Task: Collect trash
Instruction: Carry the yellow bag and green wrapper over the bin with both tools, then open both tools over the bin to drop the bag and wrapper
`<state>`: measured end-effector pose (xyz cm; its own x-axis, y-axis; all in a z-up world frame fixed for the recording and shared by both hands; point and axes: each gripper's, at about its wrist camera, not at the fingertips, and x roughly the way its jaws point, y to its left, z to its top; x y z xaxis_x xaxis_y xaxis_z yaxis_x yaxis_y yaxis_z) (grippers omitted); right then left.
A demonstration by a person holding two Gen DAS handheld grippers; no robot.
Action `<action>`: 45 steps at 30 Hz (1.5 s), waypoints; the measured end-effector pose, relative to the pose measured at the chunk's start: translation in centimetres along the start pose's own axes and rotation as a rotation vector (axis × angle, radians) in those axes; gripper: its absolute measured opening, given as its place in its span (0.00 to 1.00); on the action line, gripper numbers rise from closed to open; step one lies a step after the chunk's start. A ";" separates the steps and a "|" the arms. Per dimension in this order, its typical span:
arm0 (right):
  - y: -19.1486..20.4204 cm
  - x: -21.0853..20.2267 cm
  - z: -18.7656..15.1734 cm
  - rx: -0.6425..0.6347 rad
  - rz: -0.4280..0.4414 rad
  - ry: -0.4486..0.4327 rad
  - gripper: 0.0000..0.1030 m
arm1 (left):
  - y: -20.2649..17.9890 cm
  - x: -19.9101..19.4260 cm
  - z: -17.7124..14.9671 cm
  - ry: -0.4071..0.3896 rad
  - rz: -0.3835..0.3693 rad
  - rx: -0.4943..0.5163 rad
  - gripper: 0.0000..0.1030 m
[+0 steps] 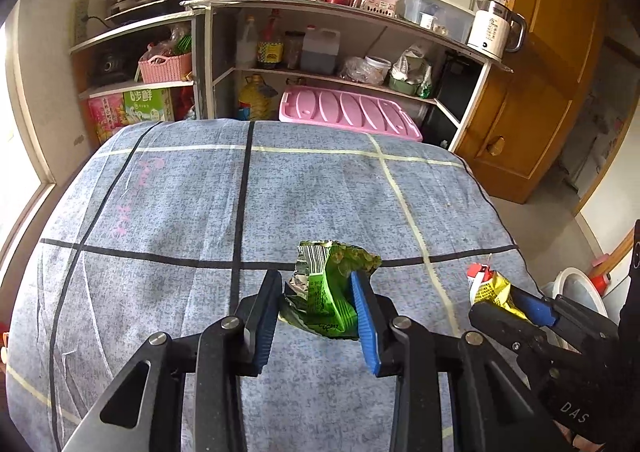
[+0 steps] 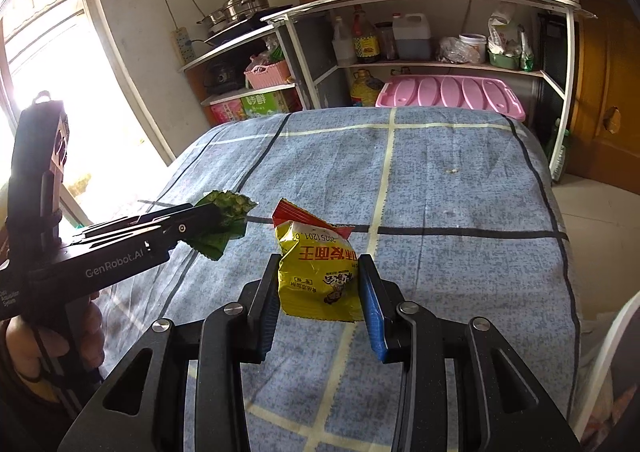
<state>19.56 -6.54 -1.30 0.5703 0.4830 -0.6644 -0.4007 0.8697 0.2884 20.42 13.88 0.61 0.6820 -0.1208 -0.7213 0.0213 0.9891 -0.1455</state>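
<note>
My left gripper (image 1: pixel 318 292) is shut on a crumpled green snack wrapper (image 1: pixel 328 288), held a little above the blue-grey checked bedcover (image 1: pixel 160 212). In the right wrist view the same green wrapper (image 2: pixel 224 216) shows at the left, pinched by the left gripper (image 2: pixel 216 220). My right gripper (image 2: pixel 320 284) is shut on a yellow and red snack packet (image 2: pixel 316 272), also lifted off the bedcover (image 2: pixel 460 192). From the left wrist view that yellow packet (image 1: pixel 490 288) sits at the lower right in the right gripper (image 1: pixel 504 300).
Beyond the bed stands a shelf unit (image 1: pixel 320 12) with bottles, pots, a pink lid (image 1: pixel 348 112) and a white kettle (image 1: pixel 494 30). A wooden cabinet (image 1: pixel 552 72) is on the right. A white bin (image 1: pixel 580 292) stands by the bed's right side. A window (image 2: pixel 48 92) lies left.
</note>
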 end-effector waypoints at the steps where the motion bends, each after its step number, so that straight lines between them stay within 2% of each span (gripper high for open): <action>1: -0.2 -0.6 -0.1 0.005 -0.001 -0.008 0.37 | -0.6 -0.4 -0.1 -0.004 -0.009 0.010 0.35; 12: -3.4 -8.5 -0.9 0.044 -0.091 -0.107 0.37 | -9.5 -4.1 -0.8 -0.047 -0.106 0.130 0.35; 26: -9.8 -17.0 -2.9 0.119 -0.215 -0.190 0.37 | -21.2 -5.6 -3.2 -0.050 -0.225 0.265 0.35; 35: -15.0 -20.9 -5.4 0.172 -0.322 -0.187 0.37 | -28.4 -4.4 -5.4 0.007 -0.296 0.333 0.35; 45: -22.2 -21.1 -9.1 0.252 -0.411 -0.071 0.37 | -34.0 -1.0 -8.2 0.101 -0.320 0.389 0.35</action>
<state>9.92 -37.02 0.08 0.6962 0.0923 -0.7119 0.0493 0.9832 0.1758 13.01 -20.28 0.77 0.5232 -0.4112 -0.7465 0.5007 0.8571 -0.1212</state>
